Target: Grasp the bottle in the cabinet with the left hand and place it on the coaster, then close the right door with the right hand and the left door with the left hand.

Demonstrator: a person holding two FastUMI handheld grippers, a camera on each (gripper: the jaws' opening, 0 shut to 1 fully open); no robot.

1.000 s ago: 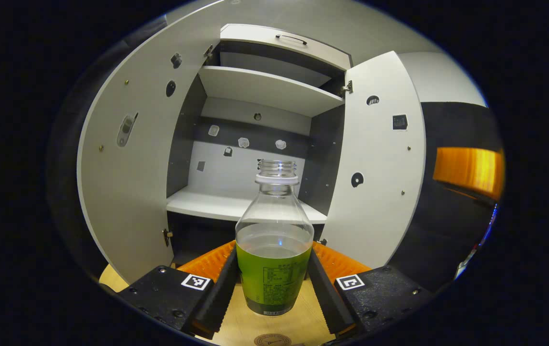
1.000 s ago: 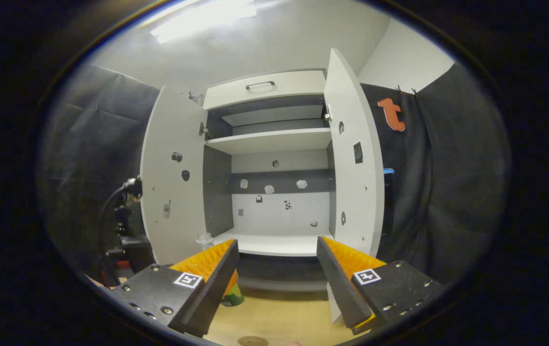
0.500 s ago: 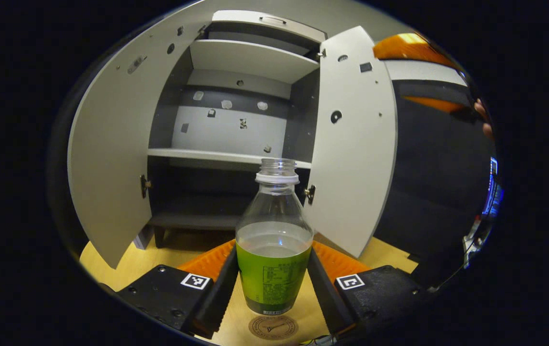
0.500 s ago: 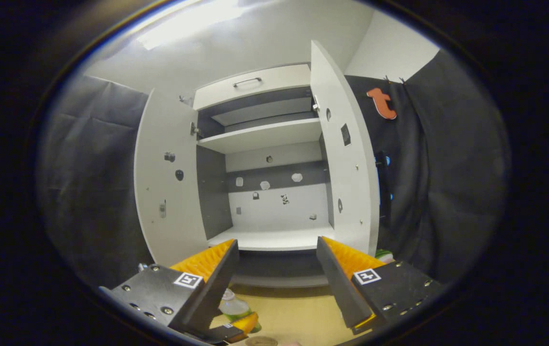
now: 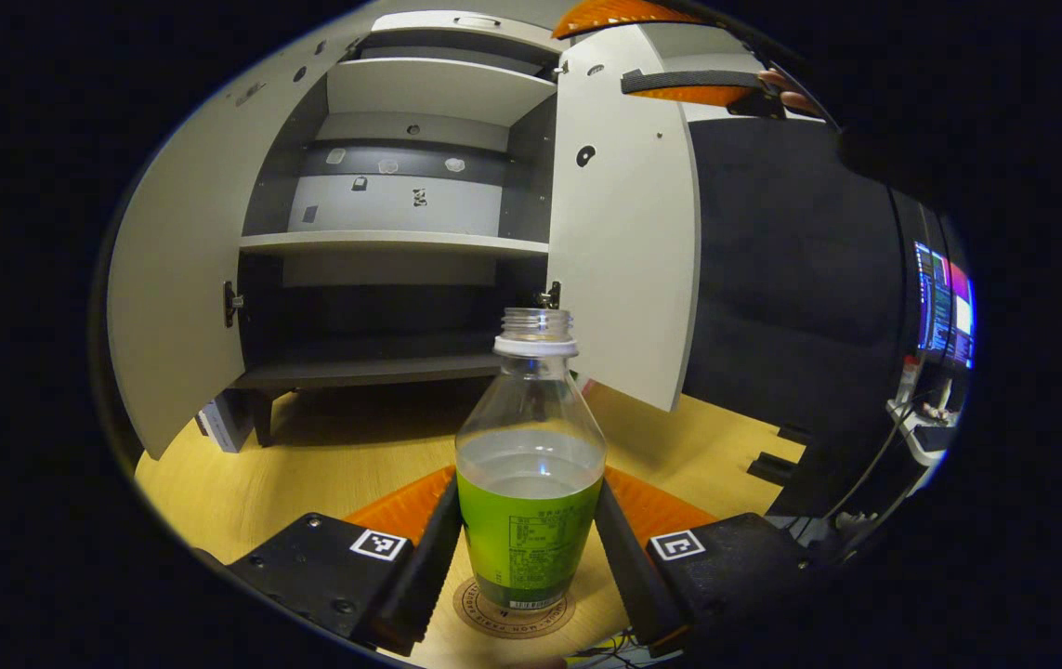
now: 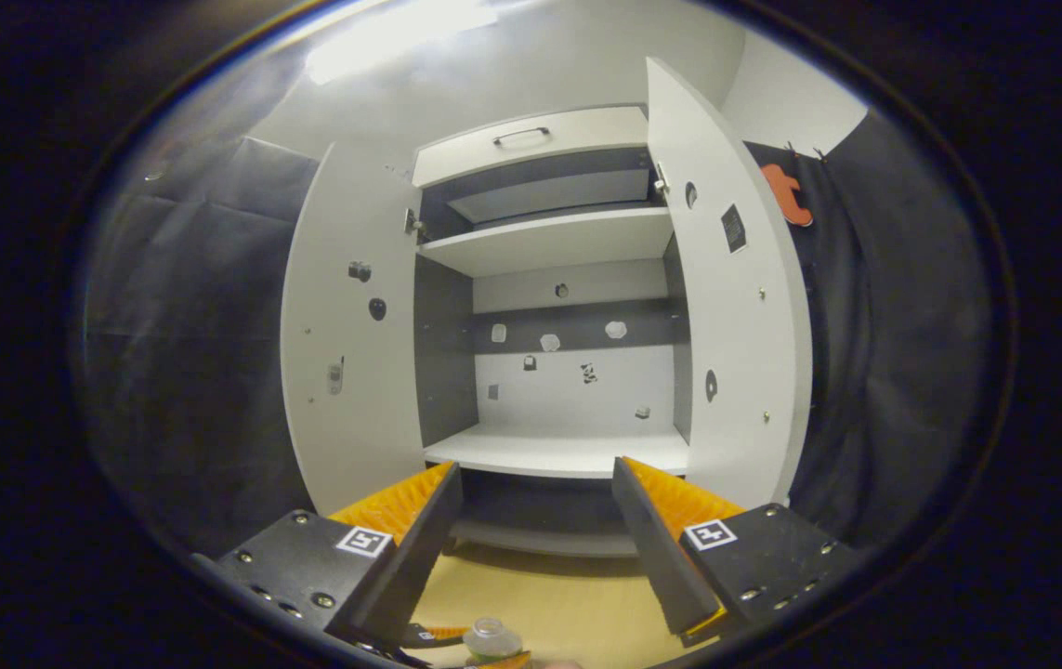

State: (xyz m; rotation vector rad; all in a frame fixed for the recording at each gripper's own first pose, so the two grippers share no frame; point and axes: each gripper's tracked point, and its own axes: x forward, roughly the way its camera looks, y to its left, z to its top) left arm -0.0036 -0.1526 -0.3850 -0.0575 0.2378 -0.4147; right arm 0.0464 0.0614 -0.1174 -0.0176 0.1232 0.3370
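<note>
Wooden table (image 5: 308, 465) — bottle (image 5: 531, 483) upright on coaster (image 5: 514, 609), neck up, within left claw (image 5: 531, 548).

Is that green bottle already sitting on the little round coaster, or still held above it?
Cannot tell. In the left gripper view the bottle, squeezed between the left tongs, has its base overlapping the coaster, but this angle shows neither contact nor gap.
</note>
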